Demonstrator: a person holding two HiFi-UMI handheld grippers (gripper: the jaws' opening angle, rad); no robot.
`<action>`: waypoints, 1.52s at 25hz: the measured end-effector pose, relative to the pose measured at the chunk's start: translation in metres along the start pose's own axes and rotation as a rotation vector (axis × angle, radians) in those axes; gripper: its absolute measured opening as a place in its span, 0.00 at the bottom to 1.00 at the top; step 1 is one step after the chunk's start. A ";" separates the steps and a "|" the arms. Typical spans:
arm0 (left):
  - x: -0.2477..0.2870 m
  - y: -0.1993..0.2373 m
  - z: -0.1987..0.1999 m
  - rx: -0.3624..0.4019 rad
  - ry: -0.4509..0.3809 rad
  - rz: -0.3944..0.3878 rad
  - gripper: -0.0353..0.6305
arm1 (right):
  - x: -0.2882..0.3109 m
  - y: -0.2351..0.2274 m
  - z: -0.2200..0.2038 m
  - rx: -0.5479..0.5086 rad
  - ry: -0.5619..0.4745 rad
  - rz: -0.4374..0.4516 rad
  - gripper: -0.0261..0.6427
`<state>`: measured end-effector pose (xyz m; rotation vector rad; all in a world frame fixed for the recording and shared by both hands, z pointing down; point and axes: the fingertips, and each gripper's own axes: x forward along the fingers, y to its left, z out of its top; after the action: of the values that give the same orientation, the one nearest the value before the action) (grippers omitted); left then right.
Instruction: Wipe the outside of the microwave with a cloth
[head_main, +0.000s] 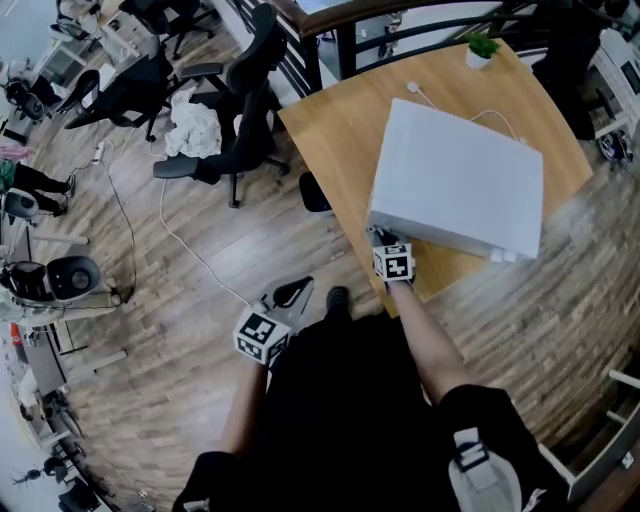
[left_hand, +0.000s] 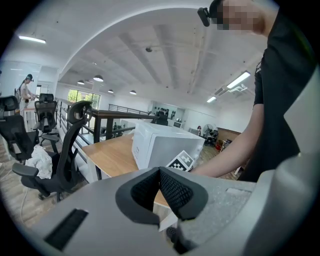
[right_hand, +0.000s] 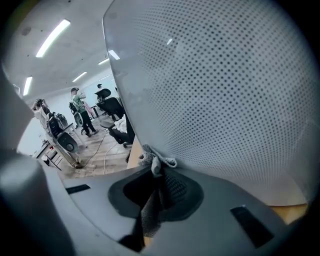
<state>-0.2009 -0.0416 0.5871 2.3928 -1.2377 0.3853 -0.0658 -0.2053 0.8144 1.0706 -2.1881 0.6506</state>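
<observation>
A white microwave (head_main: 458, 180) sits on a wooden table (head_main: 340, 130). My right gripper (head_main: 381, 240) is at the microwave's near front corner, shut on a grey cloth (right_hand: 156, 162) whose bunched end presses against the dotted door face (right_hand: 225, 85). In the head view the cloth is barely visible at the gripper tip. My left gripper (head_main: 292, 293) hangs low over the floor, away from the table, jaws shut with nothing between them. In the left gripper view the microwave (left_hand: 162, 142) and the right gripper's marker cube (left_hand: 181, 161) show beyond the closed jaws (left_hand: 160, 172).
A small potted plant (head_main: 482, 47) and a white cable (head_main: 440, 103) lie on the table's far side. Black office chairs (head_main: 235, 120) with a white cloth heap (head_main: 192, 125) stand to the left. A railing (head_main: 420, 20) runs behind the table. A floor cable (head_main: 190, 245) crosses the wood floor.
</observation>
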 end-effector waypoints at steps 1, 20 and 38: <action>-0.001 0.001 0.000 0.003 0.000 -0.002 0.05 | 0.001 0.002 0.004 -0.004 -0.012 -0.001 0.07; -0.012 0.017 -0.017 0.035 0.030 -0.123 0.05 | -0.008 0.030 -0.006 0.030 -0.034 -0.019 0.08; 0.063 -0.071 0.015 0.142 0.025 -0.324 0.05 | -0.210 -0.019 -0.033 0.044 -0.249 -0.031 0.08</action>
<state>-0.1058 -0.0565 0.5845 2.6421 -0.8141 0.4108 0.0619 -0.0852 0.6922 1.2642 -2.3714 0.5804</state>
